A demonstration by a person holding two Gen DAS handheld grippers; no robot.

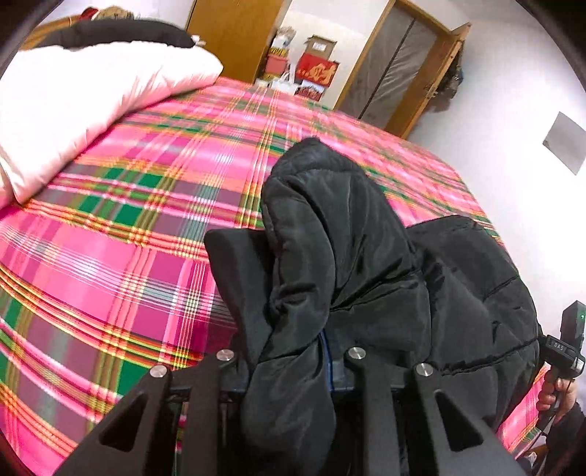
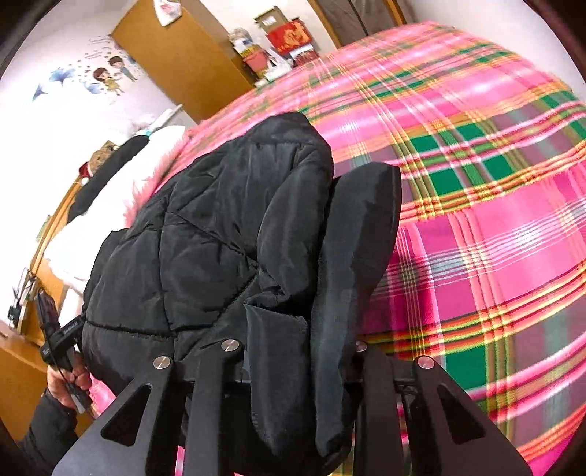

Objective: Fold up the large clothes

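Observation:
A black quilted puffer jacket [image 1: 329,227] hangs bunched between both grippers above a bed with a pink, green and yellow plaid cover [image 1: 128,227]. My left gripper [image 1: 293,263] is shut on a thick fold of the jacket; only its left finger [image 1: 234,263] shows, the other is under the cloth. My right gripper [image 2: 311,238] is shut on the jacket [image 2: 227,227] too; its right finger [image 2: 362,227] shows and the left one is hidden. The rest of the jacket droops between the two grippers. The right gripper's handle [image 1: 566,351] shows at the left view's right edge.
A white pillow [image 1: 91,99] with a dark garment [image 1: 121,34] on it lies at the head of the bed. Wooden wardrobe doors [image 1: 234,33] and stacked red boxes [image 1: 315,69] stand beyond the bed's far edge. The plaid cover [image 2: 476,219] spreads wide beside the jacket.

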